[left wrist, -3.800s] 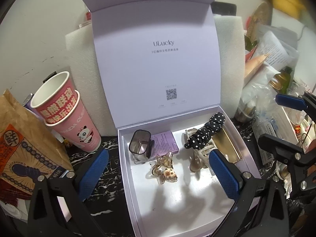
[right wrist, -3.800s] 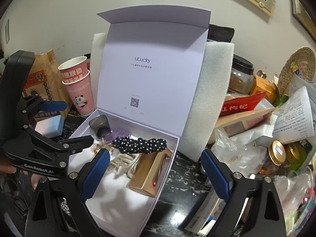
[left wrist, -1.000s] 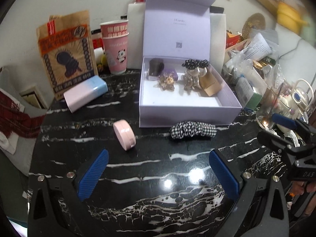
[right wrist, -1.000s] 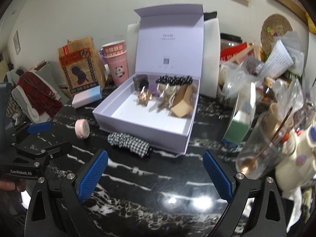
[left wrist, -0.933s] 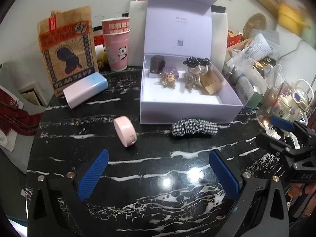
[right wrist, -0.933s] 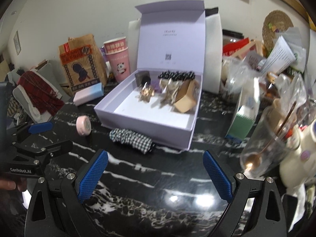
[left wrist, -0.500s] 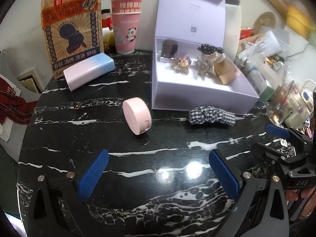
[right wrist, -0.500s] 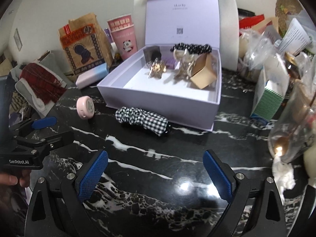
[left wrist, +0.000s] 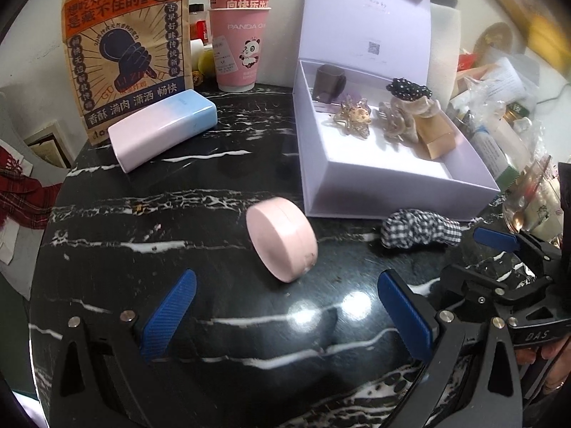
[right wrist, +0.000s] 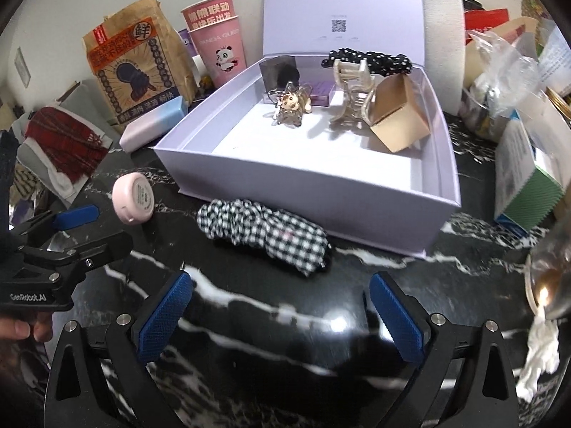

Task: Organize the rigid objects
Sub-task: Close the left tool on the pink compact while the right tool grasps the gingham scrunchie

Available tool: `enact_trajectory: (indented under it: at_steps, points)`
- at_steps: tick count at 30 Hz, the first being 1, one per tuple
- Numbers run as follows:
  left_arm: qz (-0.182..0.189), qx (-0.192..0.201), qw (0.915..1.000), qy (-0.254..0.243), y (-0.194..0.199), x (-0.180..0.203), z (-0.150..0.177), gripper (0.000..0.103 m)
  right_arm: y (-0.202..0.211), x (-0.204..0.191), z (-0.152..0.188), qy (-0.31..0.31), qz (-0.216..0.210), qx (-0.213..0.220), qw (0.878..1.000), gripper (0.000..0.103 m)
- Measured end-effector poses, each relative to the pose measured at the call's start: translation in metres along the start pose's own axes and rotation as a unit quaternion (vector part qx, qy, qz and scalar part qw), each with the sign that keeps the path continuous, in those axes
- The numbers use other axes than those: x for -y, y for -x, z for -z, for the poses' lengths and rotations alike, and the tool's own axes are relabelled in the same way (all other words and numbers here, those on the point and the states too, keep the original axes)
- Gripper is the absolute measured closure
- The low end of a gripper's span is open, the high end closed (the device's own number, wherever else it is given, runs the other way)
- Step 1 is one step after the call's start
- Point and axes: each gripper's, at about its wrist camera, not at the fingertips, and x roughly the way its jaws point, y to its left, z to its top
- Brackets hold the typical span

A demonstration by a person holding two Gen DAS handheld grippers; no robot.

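Black marble table (left wrist: 221, 324) with white veins, glossy, two lamp glares on it just ahead of my left gripper (left wrist: 285, 315). White wall behind, framed picture corners at the upper right in the left view.

Landmark is the lilac box (left wrist: 389, 196), lid propped upright against a white foam block (right wrist: 440, 35). Inside the box, toward the lid: dark clip (left wrist: 329, 82), gold star clip (left wrist: 354, 119), cream claw clip (right wrist: 351, 98), polka-dot scrunchie (right wrist: 367, 60), gold carton (right wrist: 398, 121) tilted on one edge. Front half of the box floor is bare.

Pink compact (left wrist: 282, 239) stands on edge on the marble, just off the box's front left corner, ahead of my left gripper and apart from both fingers. Checked scrunchie (right wrist: 266, 232) lies against the box's front wall, ahead of my right gripper (right wrist: 280, 317).

Both grippers spread wide, holding nothing, blue pads clear of everything. Each gripper shows at the edge of the other's view, with a hand (right wrist: 21, 330) on the left one's handle.

Left of the box: pink-blue power bank (left wrist: 162, 130) lying flat, stacked pink panda cups (left wrist: 239, 35), brown printed paper bag (left wrist: 123, 42) against the wall. Red plaid cloth (right wrist: 62, 141) off the table's left edge.

Right of the box: clutter of bags, jars, papers, and a green-and-white carton (right wrist: 526, 192). Too jumbled to itemise further.
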Motion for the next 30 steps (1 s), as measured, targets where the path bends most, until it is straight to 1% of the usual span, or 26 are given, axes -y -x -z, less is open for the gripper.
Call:
enact_trajectory:
  at_steps: [6,13,19,24,26,30]
  points:
    - [0.005,-0.011,0.9999,0.005,-0.008,-0.013,-0.007,0.0,-0.019,-0.005,-0.013,-0.012,0.001,-0.016,1.0,0.001]
    - [0.015,-0.01,0.9998,-0.003,-0.01,-0.022,-0.008,0.0,-0.035,-0.014,-0.023,-0.021,0.021,-0.027,0.999,0.0]
    - [0.02,-0.018,0.9996,0.006,-0.018,-0.029,-0.009,0.0,-0.035,-0.017,-0.023,-0.048,0.043,-0.013,0.998,0.001]
    - [0.035,-0.015,0.9993,-0.004,-0.019,-0.028,-0.012,0.0,-0.032,-0.015,-0.021,-0.05,0.052,-0.004,0.997,0.01]
    - [0.049,-0.011,0.9987,-0.011,-0.02,-0.026,-0.014,0.0,-0.03,-0.014,-0.02,-0.045,0.05,-0.001,0.998,0.014]
    - [0.072,-0.008,0.9973,-0.014,-0.024,-0.025,-0.019,0.0,-0.027,-0.01,-0.019,-0.043,0.045,0.001,0.998,0.019]
